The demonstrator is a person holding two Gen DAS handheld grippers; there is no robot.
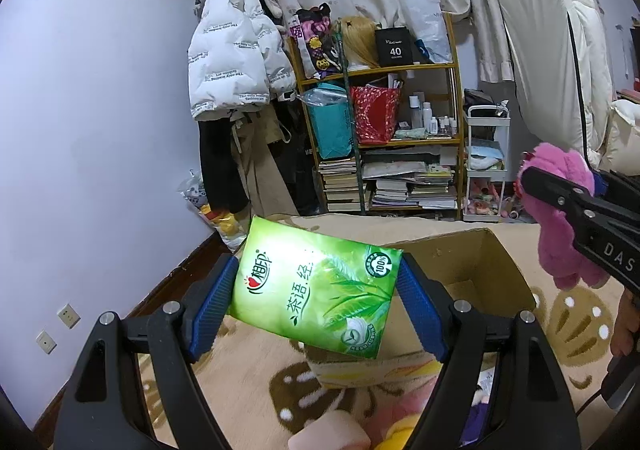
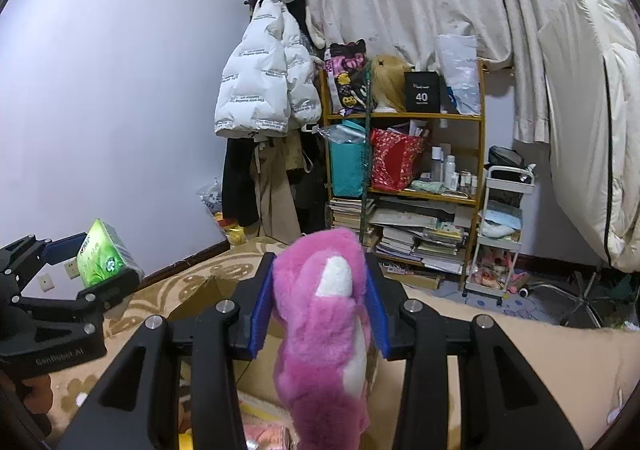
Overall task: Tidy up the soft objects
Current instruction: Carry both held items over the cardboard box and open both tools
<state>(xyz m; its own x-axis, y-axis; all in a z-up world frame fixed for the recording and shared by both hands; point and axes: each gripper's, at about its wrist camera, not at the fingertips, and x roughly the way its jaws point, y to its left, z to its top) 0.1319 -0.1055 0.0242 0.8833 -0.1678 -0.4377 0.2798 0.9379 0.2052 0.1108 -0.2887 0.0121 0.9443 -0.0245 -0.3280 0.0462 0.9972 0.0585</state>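
My left gripper (image 1: 318,300) is shut on a green tissue pack (image 1: 316,286), its blue pads pressed on both short sides, lifted above the near edge of an open cardboard box (image 1: 496,270). In the right wrist view that tissue pack (image 2: 105,254) and the left gripper (image 2: 86,266) show at the left. My right gripper (image 2: 320,302) is shut on a pink plush toy (image 2: 328,322) with a white patch, hanging above the cardboard box (image 2: 208,290). From the left wrist view the pink plush toy (image 1: 560,210) and the right gripper (image 1: 560,194) hang at the right.
A patterned beige rug (image 1: 580,322) covers the floor. More soft things, pink and yellow (image 1: 360,434), lie below the left gripper. Against the far wall stand a cluttered shelf (image 1: 400,130), a white trolley (image 1: 486,162) and hanging coats (image 1: 236,62). A white duvet (image 2: 592,130) hangs at right.
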